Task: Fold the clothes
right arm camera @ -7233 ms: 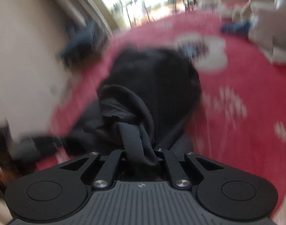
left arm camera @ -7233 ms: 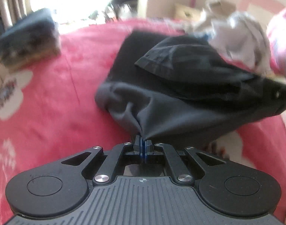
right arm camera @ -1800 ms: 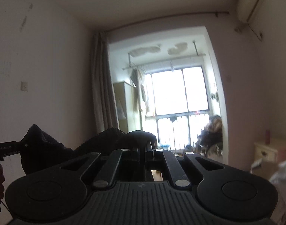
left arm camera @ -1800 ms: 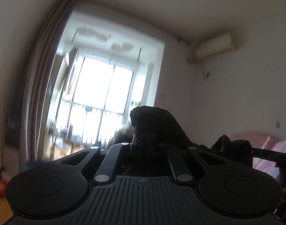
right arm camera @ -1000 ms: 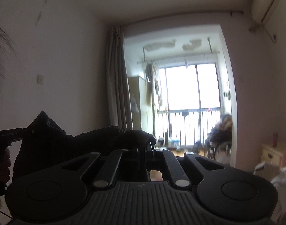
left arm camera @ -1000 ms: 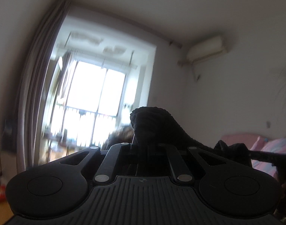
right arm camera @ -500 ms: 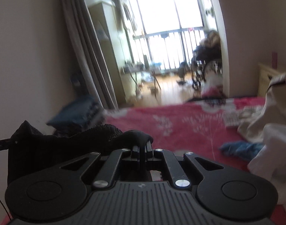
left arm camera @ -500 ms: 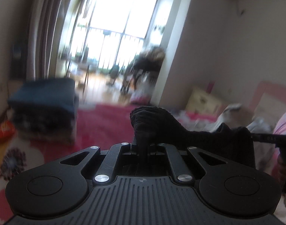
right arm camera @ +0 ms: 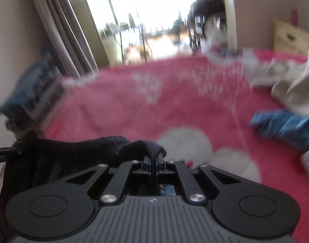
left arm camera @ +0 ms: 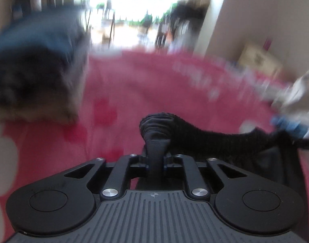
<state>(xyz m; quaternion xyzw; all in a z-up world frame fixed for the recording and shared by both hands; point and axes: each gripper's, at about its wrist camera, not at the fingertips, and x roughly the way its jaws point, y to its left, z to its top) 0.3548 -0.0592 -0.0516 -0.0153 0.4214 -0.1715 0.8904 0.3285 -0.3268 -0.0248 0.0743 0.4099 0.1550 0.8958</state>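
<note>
A black garment (left arm camera: 205, 139) hangs stretched between my two grippers, low over a pink bed cover (left arm camera: 134, 93). In the left wrist view my left gripper (left arm camera: 156, 162) has a bunched corner of it between its jaws, which are opening; the cloth still fills the gap. The fabric runs right to the other gripper's tip at the frame edge. In the right wrist view my right gripper (right arm camera: 153, 162) is shut on another corner of the black garment (right arm camera: 77, 151), which spreads away to the left. The lower part of the garment is hidden under the grippers.
A dark blue pile (left arm camera: 33, 60) sits at the bed's left side. Pale clothes (right arm camera: 296, 89) and a blue cloth (right arm camera: 282, 123) lie on the right of the bed cover (right arm camera: 124, 109). A nightstand (right arm camera: 290, 36) stands by the wall. Beyond are curtains and a bright window.
Both views have swung down from the wall and window to the bed. Both grippers have dropped toward the cover with the garment between them. The left jaws stand wider than before.
</note>
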